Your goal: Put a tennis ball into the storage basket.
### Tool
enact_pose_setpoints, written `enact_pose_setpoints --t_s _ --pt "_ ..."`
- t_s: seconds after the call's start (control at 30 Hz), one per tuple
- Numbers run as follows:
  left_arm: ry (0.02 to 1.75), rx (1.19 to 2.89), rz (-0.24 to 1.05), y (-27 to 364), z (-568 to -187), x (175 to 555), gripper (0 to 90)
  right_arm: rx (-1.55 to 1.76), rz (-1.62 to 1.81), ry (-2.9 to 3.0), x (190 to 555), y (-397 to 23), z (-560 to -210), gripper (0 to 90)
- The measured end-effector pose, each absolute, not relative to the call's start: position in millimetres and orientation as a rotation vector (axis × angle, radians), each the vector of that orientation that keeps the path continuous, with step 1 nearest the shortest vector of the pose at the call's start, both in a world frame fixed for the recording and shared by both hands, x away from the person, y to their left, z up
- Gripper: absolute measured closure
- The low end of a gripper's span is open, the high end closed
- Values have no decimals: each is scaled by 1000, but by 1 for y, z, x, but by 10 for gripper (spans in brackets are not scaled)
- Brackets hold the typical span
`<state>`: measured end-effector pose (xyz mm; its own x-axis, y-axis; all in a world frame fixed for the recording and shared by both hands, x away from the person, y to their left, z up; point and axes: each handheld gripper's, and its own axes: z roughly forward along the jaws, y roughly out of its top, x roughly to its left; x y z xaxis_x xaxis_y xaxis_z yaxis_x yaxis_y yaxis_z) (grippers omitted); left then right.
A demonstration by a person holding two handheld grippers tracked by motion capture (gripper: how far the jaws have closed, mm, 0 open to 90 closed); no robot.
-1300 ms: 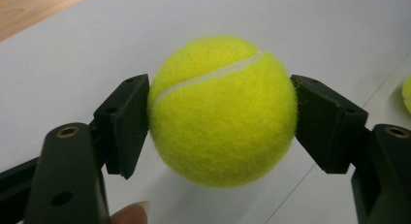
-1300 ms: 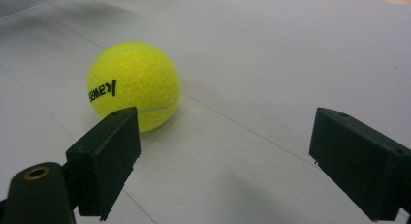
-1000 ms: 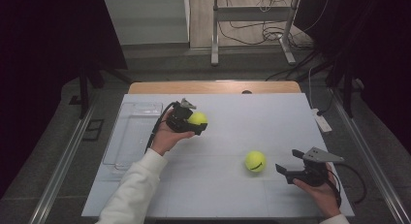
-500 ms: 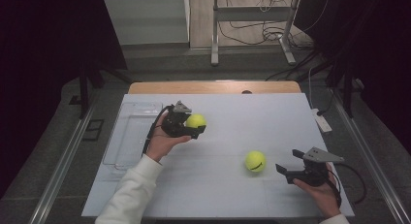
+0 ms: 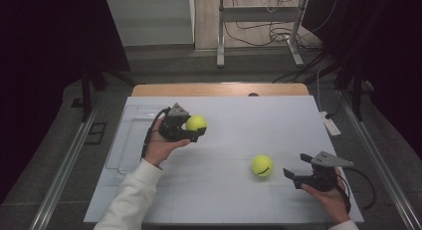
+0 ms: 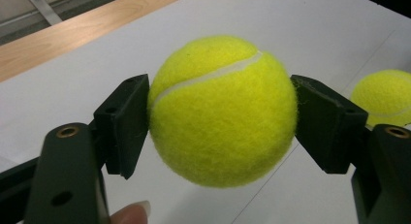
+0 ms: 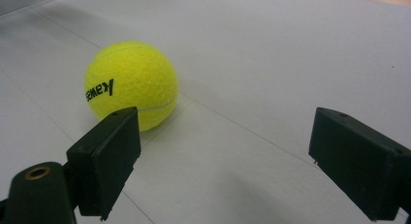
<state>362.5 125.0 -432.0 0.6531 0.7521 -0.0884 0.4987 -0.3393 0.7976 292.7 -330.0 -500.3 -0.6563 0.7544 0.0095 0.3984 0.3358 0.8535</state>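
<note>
My left gripper (image 5: pixel 195 131) clamps a tennis ball (image 5: pixel 196 123), pads pressed on both its sides, ball lifted off the white table (image 5: pixel 229 205). In the left gripper view the held ball (image 6: pixel 223 110) sits squarely between my two black jaws, seam running across its top, my fingertip (image 6: pixel 130 215) at the bottom edge. My left hand (image 5: pixel 161 146) is at the left middle of the table, just right of a clear tray (image 5: pixel 124 140). My right gripper (image 5: pixel 297 169) rests near the right near corner, jaws wide, nothing between them. Second tennis ball (image 5: pixel 262 166) lies on the table just left of it, not touching; in the right gripper view that ball (image 7: pixel 131 86) sits beyond my left jaw, black lettering showing.
</note>
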Motion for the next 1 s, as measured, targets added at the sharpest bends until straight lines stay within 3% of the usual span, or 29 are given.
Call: enact_pose_setpoints --t_s 1.0 --pt "993 1919 406 150 -419 358 270 1005 1259 2214 292 -330 -500 119"
